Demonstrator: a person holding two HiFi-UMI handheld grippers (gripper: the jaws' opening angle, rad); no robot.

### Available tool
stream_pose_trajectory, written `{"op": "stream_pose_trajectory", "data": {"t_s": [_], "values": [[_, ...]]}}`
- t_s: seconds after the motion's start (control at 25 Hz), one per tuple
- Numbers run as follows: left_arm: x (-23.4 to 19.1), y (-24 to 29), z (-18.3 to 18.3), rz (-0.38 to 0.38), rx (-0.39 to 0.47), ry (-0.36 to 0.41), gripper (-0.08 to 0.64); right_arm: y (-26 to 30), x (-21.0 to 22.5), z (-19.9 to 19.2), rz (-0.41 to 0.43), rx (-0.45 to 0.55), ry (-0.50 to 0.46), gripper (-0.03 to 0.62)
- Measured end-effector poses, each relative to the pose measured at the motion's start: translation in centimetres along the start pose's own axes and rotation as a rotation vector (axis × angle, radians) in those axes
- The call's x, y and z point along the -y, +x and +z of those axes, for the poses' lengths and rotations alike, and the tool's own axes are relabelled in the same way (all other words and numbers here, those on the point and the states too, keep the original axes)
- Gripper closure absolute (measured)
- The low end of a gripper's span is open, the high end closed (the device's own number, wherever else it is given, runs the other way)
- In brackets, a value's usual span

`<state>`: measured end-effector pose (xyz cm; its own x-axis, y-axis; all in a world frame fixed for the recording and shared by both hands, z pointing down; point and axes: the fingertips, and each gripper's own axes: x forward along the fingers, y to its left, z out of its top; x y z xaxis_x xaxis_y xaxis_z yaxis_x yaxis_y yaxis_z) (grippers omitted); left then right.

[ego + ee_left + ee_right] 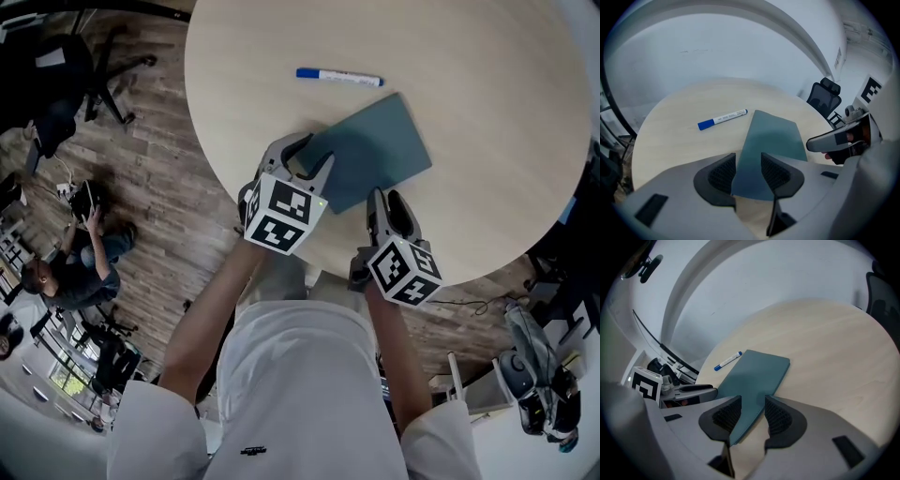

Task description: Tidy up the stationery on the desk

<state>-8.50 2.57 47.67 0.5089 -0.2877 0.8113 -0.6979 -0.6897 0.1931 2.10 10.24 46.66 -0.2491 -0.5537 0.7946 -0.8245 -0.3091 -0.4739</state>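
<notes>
Round pale counter (487, 112), mostly bare. Teal notebook (375, 150) lies flat and skewed, towards the person's side. Left gripper (307, 157) is over its near left corner, fingers spread, pinching nothing. Right gripper (387, 202) is at its near edge, fingers likewise apart and empty. Blue-capped marker (339, 77) lies beyond the notebook, not touching it.

Judgement: notebook pickup about to begin. The cover is thin and flat, so work one finger under a corner rather than pressing from above. Close squarely and lift level. Marker afterwards.
</notes>
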Motion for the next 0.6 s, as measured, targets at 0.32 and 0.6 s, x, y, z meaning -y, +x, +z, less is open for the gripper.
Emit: {"op": "stream_pose_trajectory", "data": {"t_s": [0.32, 0.6], "values": [[-0.3, 1.4, -0.6, -0.054, -0.003, -0.046, 0.392, 1.9, 1.5, -0.8, -0.033, -0.029, 0.096, 0.440], [-0.9, 1.4, -0.4, -0.046, -0.002, -0.077, 0.393, 2.5, 1.3, -0.8, -0.067, -0.032, 0.051, 0.442]]}}
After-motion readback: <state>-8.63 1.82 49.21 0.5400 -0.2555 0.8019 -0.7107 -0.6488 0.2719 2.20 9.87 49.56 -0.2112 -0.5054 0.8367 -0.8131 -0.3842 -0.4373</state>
